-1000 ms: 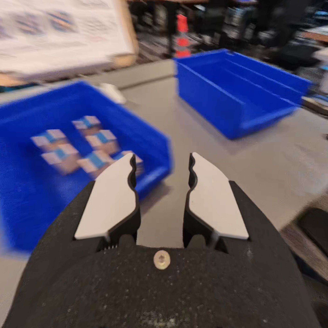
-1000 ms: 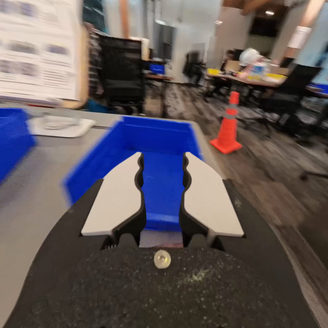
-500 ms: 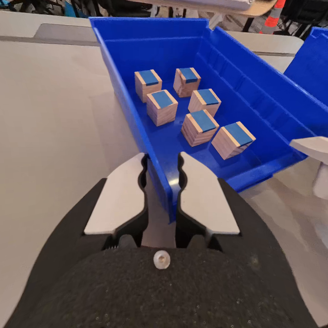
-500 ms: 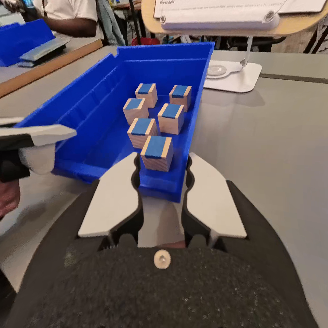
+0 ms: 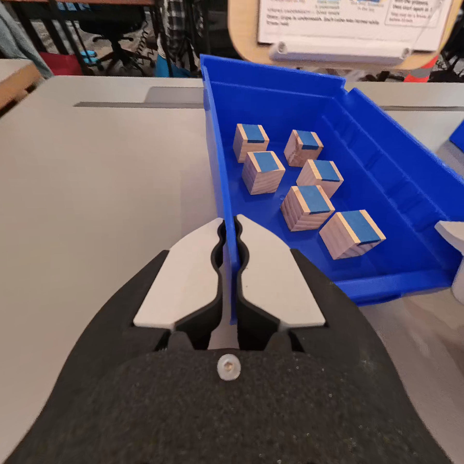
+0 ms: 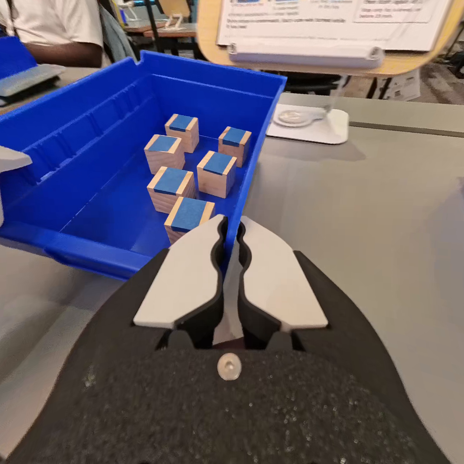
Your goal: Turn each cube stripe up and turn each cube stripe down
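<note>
Pinching opposite side walls of the blue bin [image 5: 391,160]: left gripper [image 5: 229,221], right gripper [image 6: 232,221]. Six wooden cubes [image 5: 307,207] stripe-up, unflipped; next, release and grasp one.

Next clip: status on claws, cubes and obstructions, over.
Left claw shut on blue bin wall; right claw shut on opposite wall. Six cubes inside, all stripes up. Nothing blocking.

blue bin [image 5: 401,160], blue-striped tan cubes [image 5: 263,173]
</note>
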`<action>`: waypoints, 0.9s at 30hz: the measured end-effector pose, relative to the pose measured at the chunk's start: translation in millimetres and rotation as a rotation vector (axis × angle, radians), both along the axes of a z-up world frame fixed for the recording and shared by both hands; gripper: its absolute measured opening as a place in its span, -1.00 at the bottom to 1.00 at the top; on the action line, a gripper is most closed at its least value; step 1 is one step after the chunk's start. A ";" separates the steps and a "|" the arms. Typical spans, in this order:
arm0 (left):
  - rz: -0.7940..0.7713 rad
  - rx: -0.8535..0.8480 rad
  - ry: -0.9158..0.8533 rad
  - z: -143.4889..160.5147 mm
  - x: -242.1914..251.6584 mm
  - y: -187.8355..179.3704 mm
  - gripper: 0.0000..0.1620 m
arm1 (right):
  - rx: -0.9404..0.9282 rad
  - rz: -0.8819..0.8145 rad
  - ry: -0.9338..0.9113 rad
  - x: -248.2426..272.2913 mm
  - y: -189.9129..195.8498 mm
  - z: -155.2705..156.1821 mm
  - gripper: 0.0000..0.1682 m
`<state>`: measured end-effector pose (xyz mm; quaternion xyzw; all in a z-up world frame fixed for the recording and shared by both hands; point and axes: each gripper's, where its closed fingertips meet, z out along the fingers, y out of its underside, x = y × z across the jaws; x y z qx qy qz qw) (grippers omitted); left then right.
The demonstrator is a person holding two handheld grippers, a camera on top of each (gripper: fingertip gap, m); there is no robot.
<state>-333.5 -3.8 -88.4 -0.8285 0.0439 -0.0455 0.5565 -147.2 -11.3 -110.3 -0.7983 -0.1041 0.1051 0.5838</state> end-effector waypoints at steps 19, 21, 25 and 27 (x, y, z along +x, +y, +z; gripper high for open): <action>0.061 -0.013 -0.144 -26.5 -237.0 66.1 -0.96 | -0.084 0.141 -0.018 -242.1 48.3 -4.1 -0.82; 0.075 -0.002 -0.169 -26.2 -241.4 68.3 -0.95 | -0.084 0.168 -0.036 -246.5 51.2 -6.4 -0.82; 0.083 -0.019 -0.187 -27.2 -243.1 59.7 -0.88 | -0.152 0.337 -0.014 -244.3 38.6 -6.9 -0.78; 0.185 -0.013 -0.181 -18.8 -260.7 43.8 -0.48 | -0.198 0.452 0.012 -227.4 17.4 1.2 -0.70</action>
